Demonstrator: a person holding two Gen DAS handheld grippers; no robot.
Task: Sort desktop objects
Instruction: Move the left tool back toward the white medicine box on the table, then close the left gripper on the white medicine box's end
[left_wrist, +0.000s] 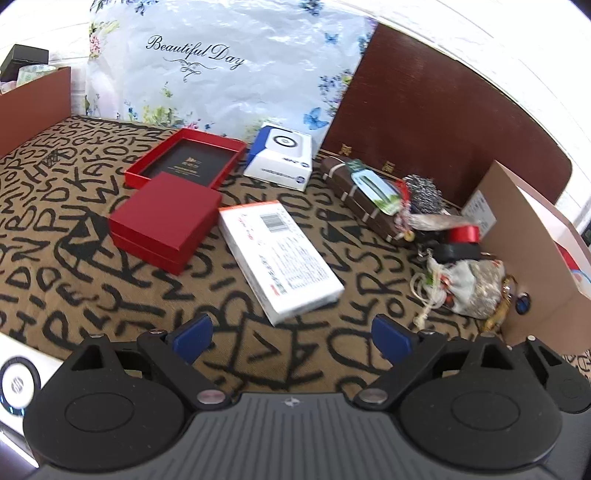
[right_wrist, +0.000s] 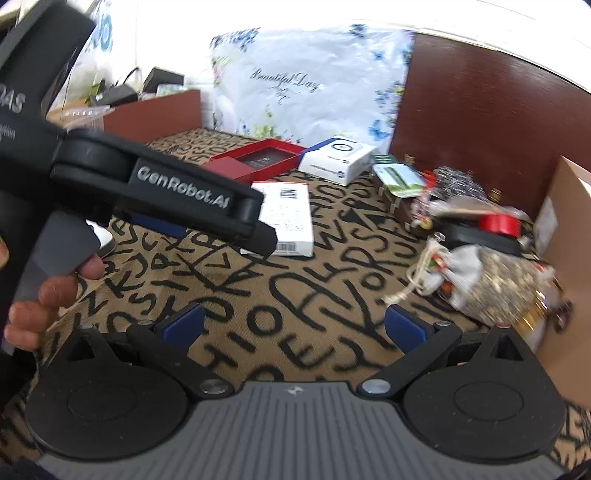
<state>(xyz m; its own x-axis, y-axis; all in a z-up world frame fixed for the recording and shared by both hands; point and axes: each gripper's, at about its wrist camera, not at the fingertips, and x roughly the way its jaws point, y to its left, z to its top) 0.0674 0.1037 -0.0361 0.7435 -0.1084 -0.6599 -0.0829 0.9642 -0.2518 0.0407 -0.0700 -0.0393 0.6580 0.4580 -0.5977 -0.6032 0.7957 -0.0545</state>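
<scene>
My left gripper is open and empty, low over the letter-patterned cloth, just short of a flat white box. A closed red box, an open red tray and a white-and-blue box lie beyond. My right gripper is open and empty over the cloth. The left gripper's black body crosses the right wrist view at left, over the white box. A glittery pouch lies at right.
A brown striped case, a steel scourer, a red-and-black item and a glittery pouch cluster at right. A cardboard box stands far right. A floral bag and dark wooden board stand behind.
</scene>
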